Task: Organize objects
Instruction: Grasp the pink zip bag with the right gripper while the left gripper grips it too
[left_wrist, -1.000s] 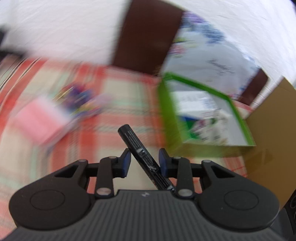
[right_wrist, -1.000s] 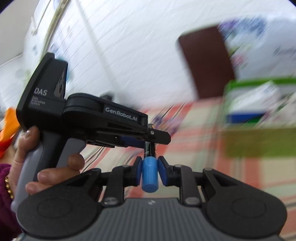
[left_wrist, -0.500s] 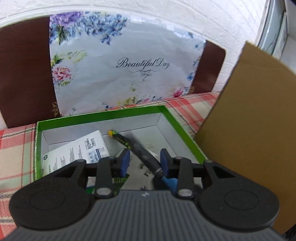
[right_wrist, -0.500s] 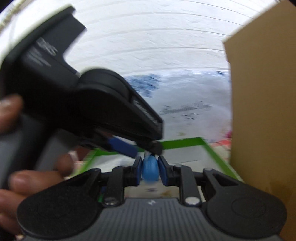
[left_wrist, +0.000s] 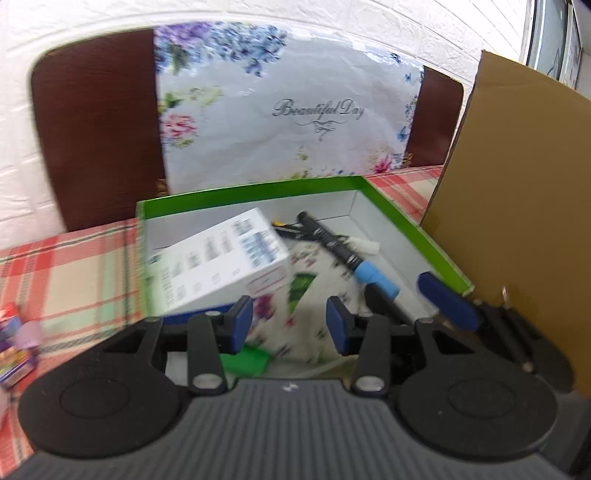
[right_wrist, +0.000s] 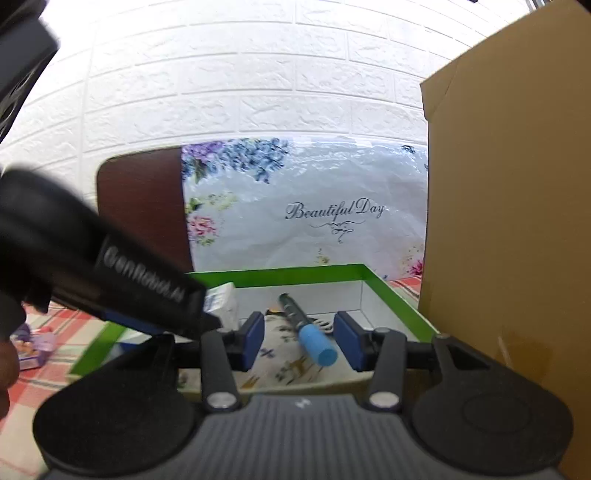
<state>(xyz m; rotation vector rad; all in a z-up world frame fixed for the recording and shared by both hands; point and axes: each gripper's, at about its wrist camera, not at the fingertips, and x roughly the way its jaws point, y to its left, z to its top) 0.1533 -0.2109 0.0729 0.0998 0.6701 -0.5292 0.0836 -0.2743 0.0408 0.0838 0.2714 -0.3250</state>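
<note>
A black marker with a light blue cap lies inside the green box, next to a white carton and a floral sheet. The marker also shows in the right wrist view, in the green box. My left gripper is open and empty above the box's near side. My right gripper is open and empty just above the marker. The right gripper's blue pads show at the box's right edge in the left wrist view. The left gripper's body fills the left of the right wrist view.
A brown cardboard sheet stands right of the box. A floral "Beautiful Day" bag and dark chair backs stand behind it. Small colourful items lie on the plaid tablecloth at the left.
Both grippers have opened. The marker that they held between them now lies in the green box. The left gripper has pulled back a little.
</note>
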